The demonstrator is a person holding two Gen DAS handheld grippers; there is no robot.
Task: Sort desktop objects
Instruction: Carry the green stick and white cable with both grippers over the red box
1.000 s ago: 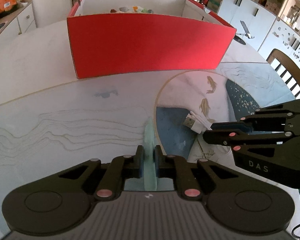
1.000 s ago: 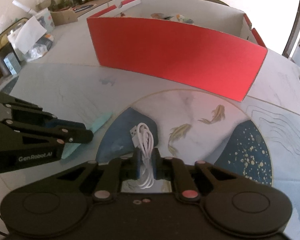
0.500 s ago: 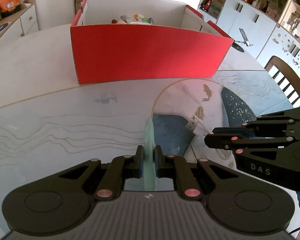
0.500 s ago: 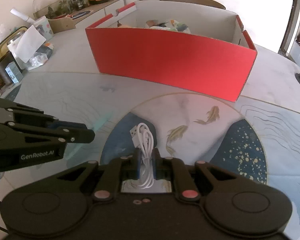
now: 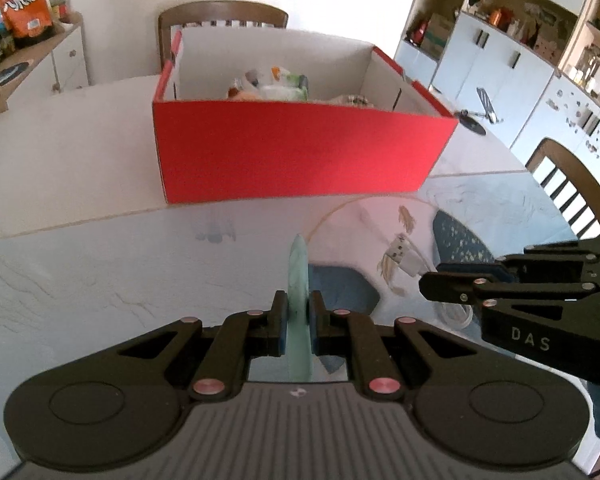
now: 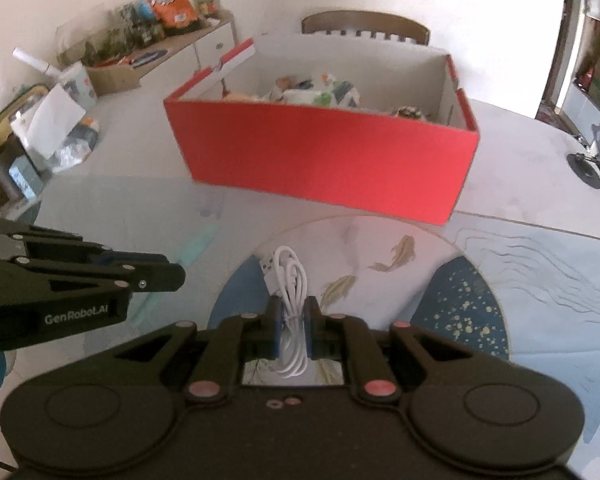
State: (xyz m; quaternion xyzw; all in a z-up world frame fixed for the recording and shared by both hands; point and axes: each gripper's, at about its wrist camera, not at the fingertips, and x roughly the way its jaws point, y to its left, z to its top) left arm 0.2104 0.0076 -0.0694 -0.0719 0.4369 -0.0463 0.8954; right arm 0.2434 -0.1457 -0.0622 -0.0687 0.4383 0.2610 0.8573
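My left gripper [image 5: 299, 308] is shut on a thin pale-green flat piece [image 5: 299, 276] that stands on edge between the pads, lifted above the table. My right gripper [image 6: 293, 312] is shut on a coiled white USB cable [image 6: 288, 276], its plug sticking out ahead of the fingers. Each gripper shows in the other's view: the right gripper [image 5: 440, 280] at the right edge, the left gripper [image 6: 168, 276] at the left edge. A red cardboard box [image 5: 300, 156] [image 6: 324, 160], open on top, stands beyond both and holds several small items.
A round printed mat with fish [image 6: 400, 256] lies under the grippers on the pale table [image 5: 68, 168]. A phone stand [image 5: 480, 116] sits at the right of the box. Wooden chairs [image 5: 572, 188] stand at the far side and right. Clutter and a tin [image 6: 28, 128] lie on the left.
Both grippers have risen with their loads, so the box's inside and the items in it now show. The green piece and the cable have left the table.
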